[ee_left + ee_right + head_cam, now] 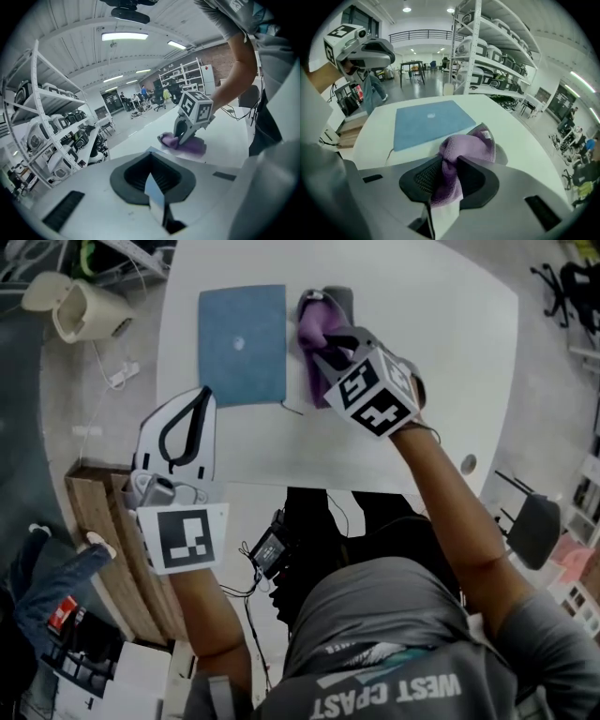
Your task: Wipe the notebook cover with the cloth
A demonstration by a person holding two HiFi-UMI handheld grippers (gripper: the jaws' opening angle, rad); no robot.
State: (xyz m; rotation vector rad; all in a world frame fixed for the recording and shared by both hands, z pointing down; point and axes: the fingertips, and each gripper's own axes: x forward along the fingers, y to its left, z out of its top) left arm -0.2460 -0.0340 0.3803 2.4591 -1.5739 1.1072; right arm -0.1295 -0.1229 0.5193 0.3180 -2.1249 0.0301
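While its ribbed dark pads are pinching one fluffy purple cloth [317,330], the right hand-held gripper [447,174] is pressing it onto the smooth white rounded tabletop [427,329], just beside the right edge of one flat blue rectangular notebook [242,343]. Bare tabletop is lying open further right. The left hand-held gripper [200,399], jaws together and empty, is hovering at the near left corner.

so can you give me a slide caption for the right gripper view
Right tongs pinch a crumpled purple cloth beside a flat blue notebook on the white table
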